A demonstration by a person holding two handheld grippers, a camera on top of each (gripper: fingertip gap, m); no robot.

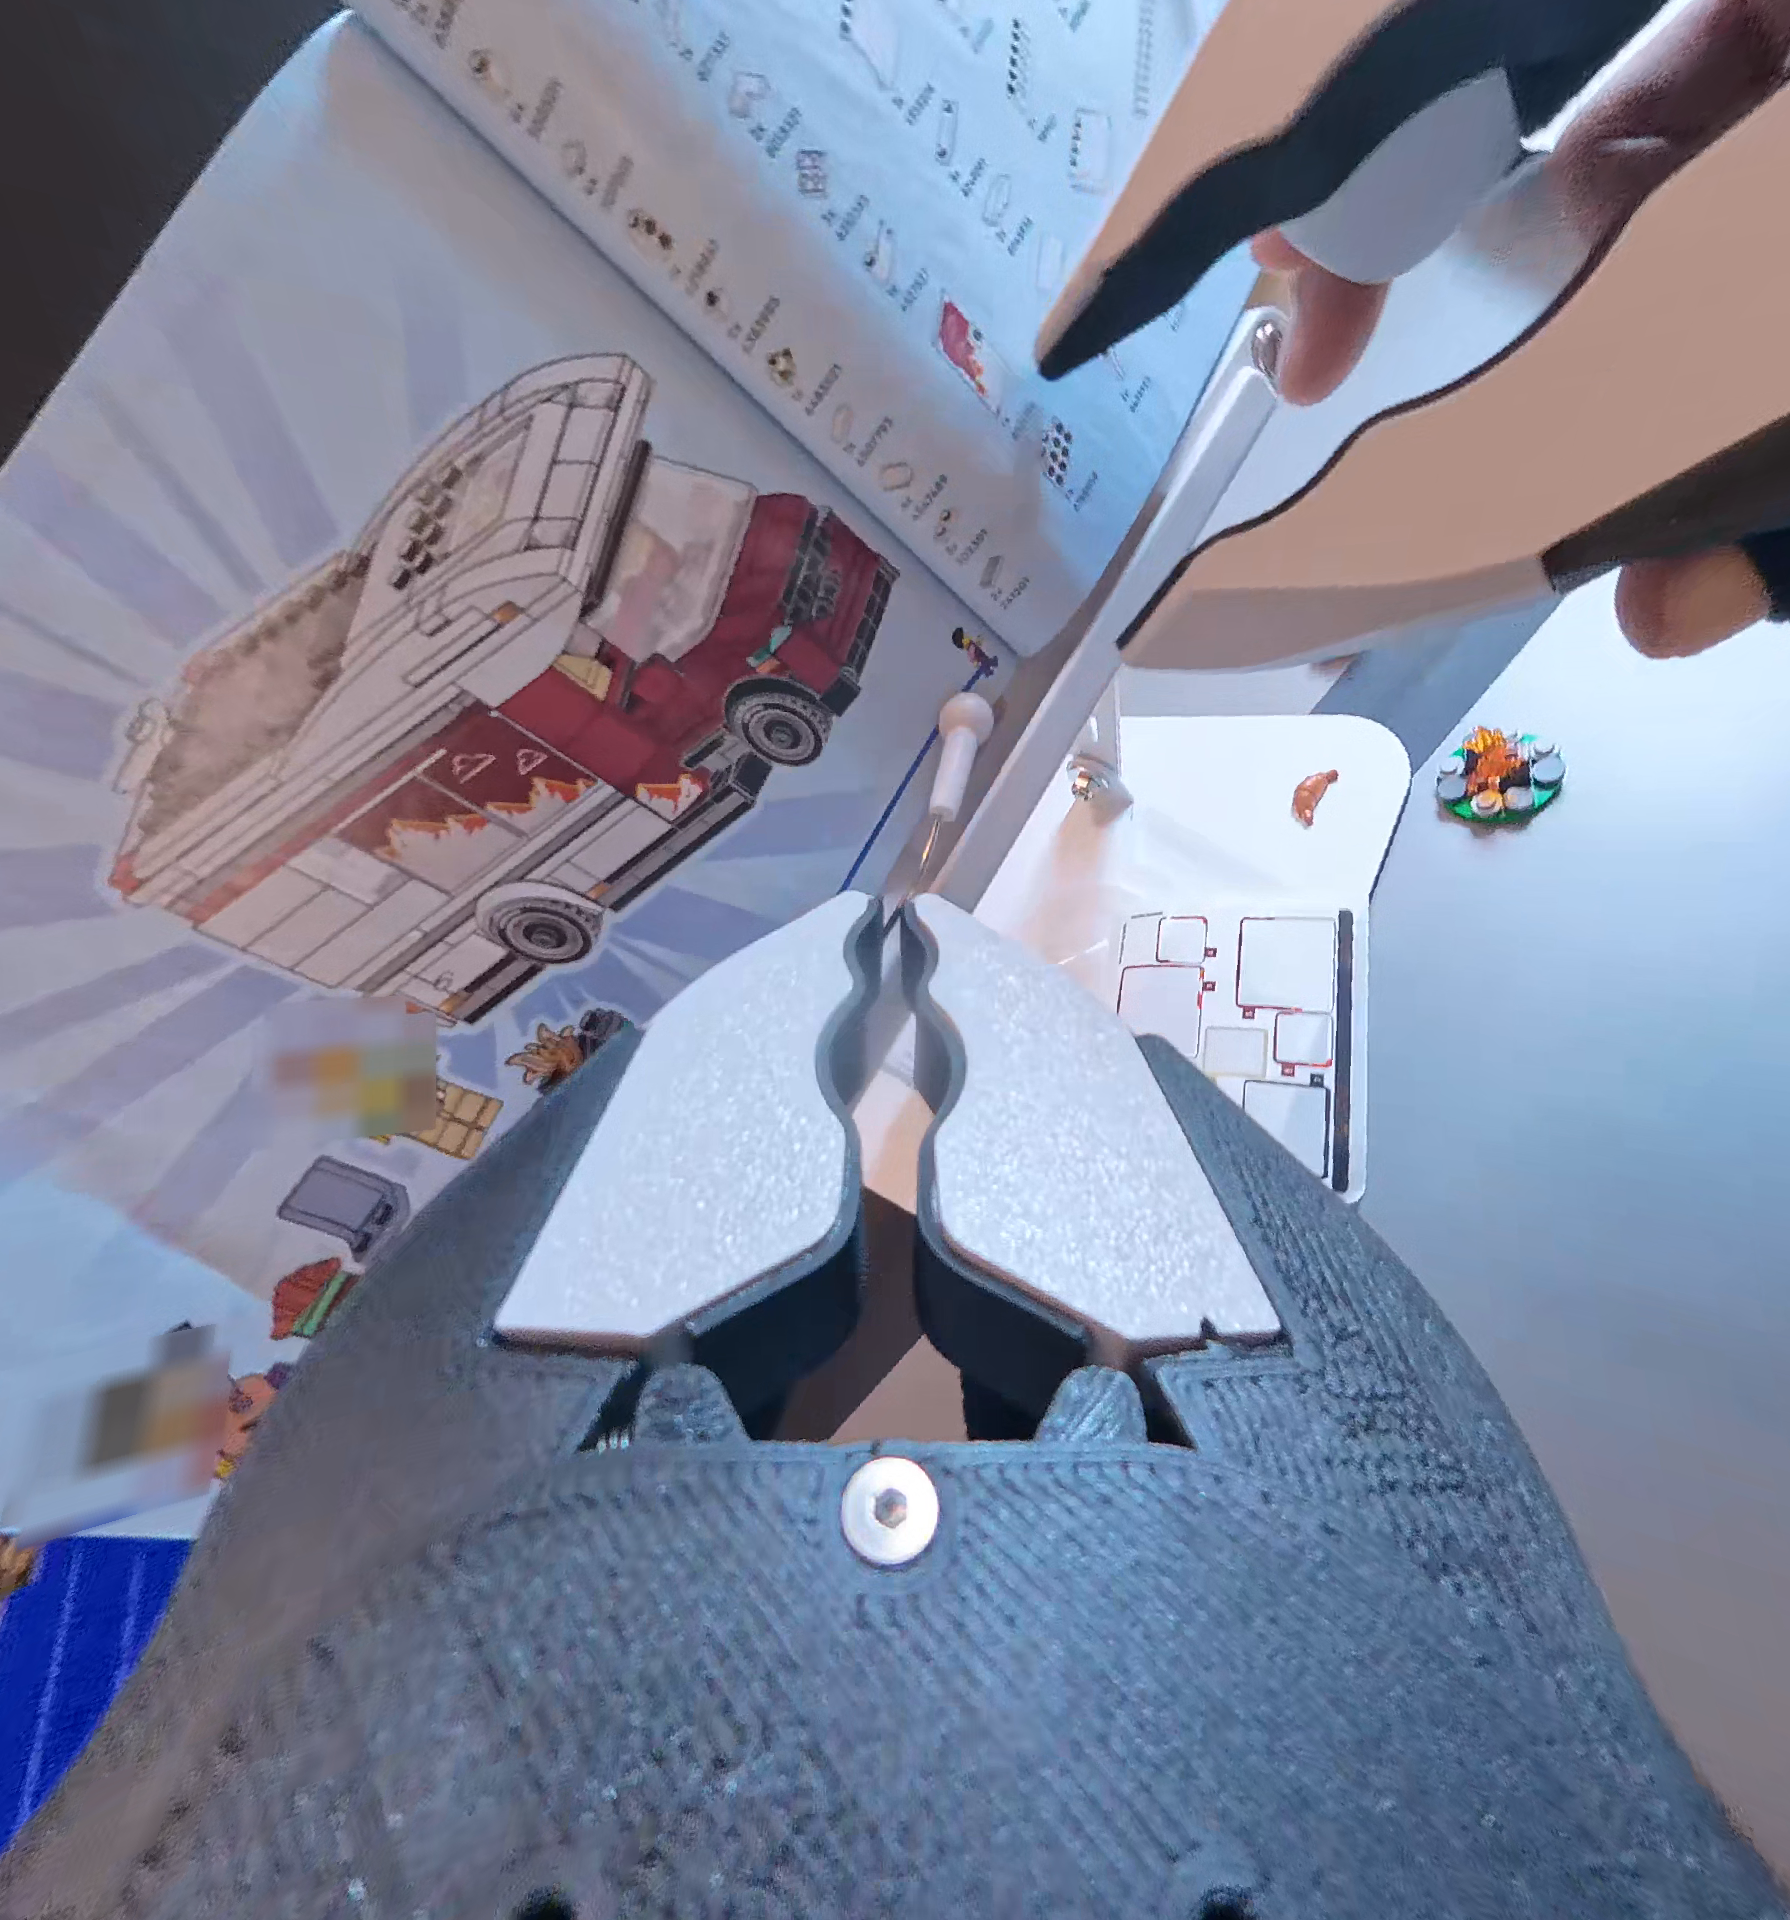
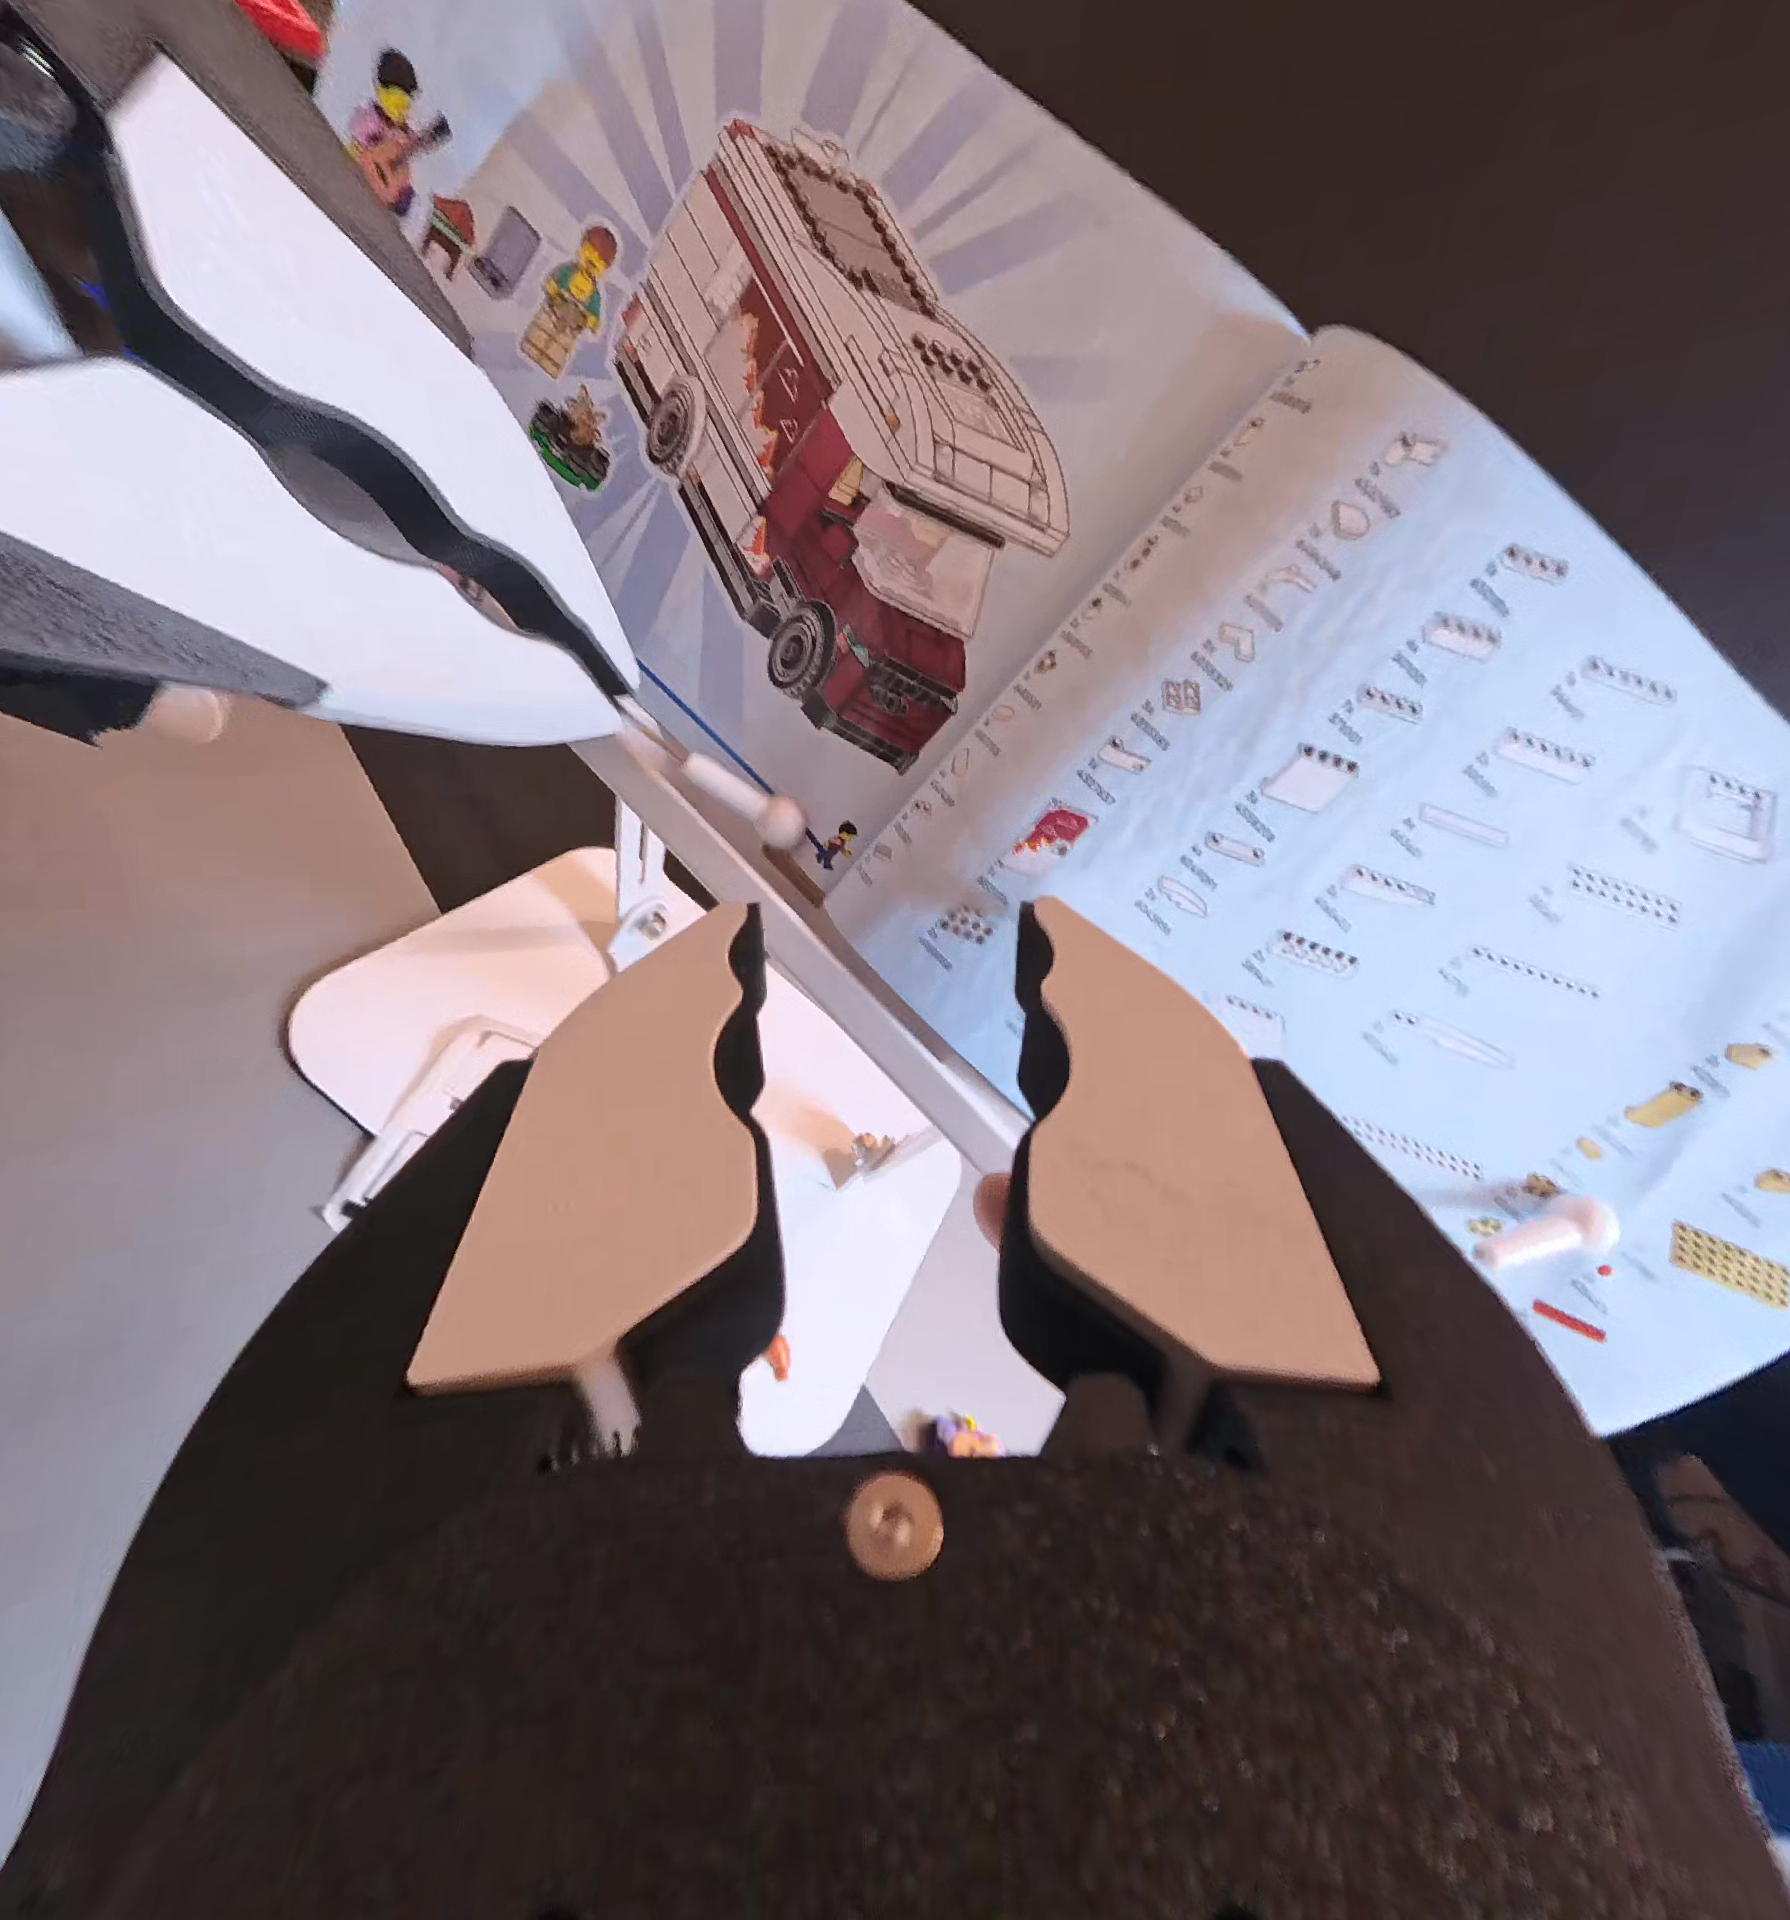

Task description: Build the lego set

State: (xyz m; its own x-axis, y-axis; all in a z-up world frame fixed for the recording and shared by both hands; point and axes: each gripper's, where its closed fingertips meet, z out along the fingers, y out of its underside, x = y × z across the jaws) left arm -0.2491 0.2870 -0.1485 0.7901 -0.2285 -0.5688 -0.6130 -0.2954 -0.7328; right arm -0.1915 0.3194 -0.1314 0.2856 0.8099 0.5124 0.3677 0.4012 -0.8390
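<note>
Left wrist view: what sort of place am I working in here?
Probably a hobby desk for toy-brick building: an open instruction booklet propped on a white stand, a sticker sheet, and a small brick campfire on the grey tabletop.

The booklet (image 2: 1390, 831) carries small part codes (too blurred to read); no other writing shows.

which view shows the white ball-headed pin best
The left wrist view: the white pin sits centred and sharp, just beyond the left gripper, its thin metal end at the fingertips. The right wrist view shows it smaller and blurred, beside the stand's ledge.
</note>
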